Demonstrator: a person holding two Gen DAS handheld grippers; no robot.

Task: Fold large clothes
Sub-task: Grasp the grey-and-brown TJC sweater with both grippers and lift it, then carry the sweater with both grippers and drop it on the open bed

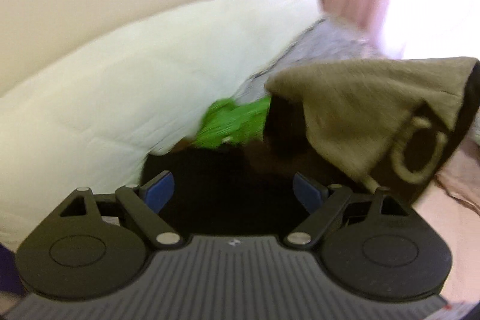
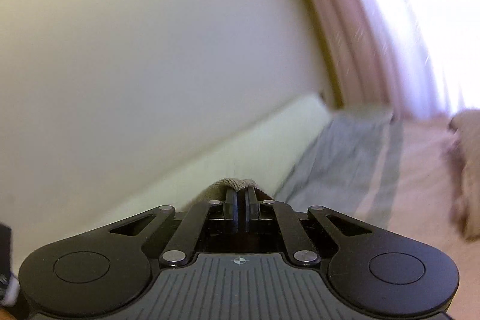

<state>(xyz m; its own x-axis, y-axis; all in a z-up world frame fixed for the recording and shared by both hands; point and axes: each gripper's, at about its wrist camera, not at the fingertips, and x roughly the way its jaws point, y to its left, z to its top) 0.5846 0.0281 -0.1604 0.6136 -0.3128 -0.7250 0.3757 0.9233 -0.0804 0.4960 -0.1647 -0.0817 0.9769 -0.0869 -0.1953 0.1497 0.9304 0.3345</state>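
Note:
A large olive-brown garment (image 1: 354, 110) with a pale ring print on a dark panel hangs lifted at the right of the left wrist view, above a dark part of the cloth. My left gripper (image 1: 234, 191) stands open, blue pads wide apart, with dark fabric in front of it and nothing pinched. My right gripper (image 2: 240, 194) is shut on a fold of the olive-brown garment (image 2: 237, 183), whose knit edge bulges over the fingertips. The rest of the cloth is hidden below that camera.
A white pillow or mattress edge (image 1: 126, 98) lies along the cream wall. A green cloth (image 1: 234, 122) sits beside it on a grey striped sheet (image 2: 345, 158). A pink curtain (image 2: 354, 29) hangs by a bright window. Pink bedding (image 2: 426, 176) spreads to the right.

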